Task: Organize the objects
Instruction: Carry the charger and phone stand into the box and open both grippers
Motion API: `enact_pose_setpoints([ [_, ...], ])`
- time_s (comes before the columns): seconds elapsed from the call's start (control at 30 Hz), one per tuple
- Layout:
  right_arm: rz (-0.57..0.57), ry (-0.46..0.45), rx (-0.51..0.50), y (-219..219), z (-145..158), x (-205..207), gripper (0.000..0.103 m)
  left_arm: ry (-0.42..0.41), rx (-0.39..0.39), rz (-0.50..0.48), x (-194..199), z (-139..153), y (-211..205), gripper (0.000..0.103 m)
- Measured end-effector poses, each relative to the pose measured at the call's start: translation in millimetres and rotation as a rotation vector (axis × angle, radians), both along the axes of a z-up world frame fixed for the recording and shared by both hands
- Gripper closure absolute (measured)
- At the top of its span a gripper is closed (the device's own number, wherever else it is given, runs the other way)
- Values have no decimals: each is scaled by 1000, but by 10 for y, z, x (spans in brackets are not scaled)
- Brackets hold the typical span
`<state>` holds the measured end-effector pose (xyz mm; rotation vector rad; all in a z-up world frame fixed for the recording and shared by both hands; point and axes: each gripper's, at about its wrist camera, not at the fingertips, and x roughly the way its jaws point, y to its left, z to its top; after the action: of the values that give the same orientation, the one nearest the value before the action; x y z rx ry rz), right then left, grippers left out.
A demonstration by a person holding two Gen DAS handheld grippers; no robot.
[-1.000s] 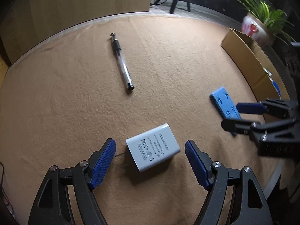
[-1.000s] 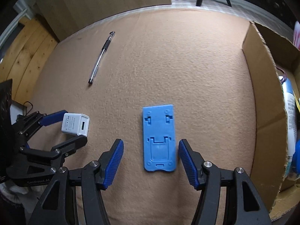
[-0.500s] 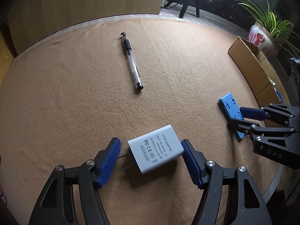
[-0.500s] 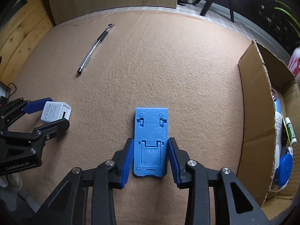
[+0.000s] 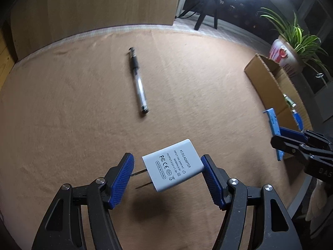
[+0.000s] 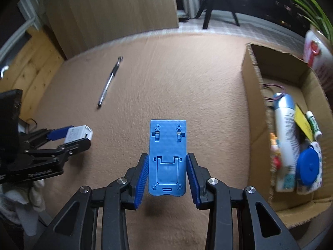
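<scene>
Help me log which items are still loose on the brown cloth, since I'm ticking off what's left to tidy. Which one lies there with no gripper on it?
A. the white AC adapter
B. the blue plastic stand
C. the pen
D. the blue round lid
C: the pen lies alone on the cloth; the left gripper clamps the adapter, and the right gripper the blue stand.

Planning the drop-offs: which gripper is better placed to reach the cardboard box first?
Right. The right gripper holds the blue plastic phone stand lifted beside the open cardboard box; the left gripper, holding the white adapter, is farther away.
</scene>
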<state>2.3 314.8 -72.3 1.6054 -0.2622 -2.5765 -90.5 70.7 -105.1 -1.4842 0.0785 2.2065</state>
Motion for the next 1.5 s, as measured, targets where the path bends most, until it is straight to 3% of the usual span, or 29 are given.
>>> enact_pose_setpoints([
  [0.33,-101,93,58,540,351,277,70,70,61,-82,-102,398,682,33],
  [0.5,-162,121,114,878,466,405,70,105,92,-144,-164,591,1214,33],
  [0.77,-246,111,111,1346,428,522,70,160,126,-248,-201,839,2210,33],
  [1.2,-220,101,93,1541,337,563,70,181,108,-330,-276,754,3440,31],
  [1.27,-200,108,98,1529,348,571,60,173,91,-334,-311,737,3505,25],
  [1.3,-197,111,106,1525,358,580,45,168,91,-333,-320,734,3515,25],
  [1.33,-197,126,109,1529,375,601,39,161,93,-329,-334,727,3515,25],
  [1.5,-220,130,65,1601,394,651,39,150,80,-313,-380,695,3385,25],
])
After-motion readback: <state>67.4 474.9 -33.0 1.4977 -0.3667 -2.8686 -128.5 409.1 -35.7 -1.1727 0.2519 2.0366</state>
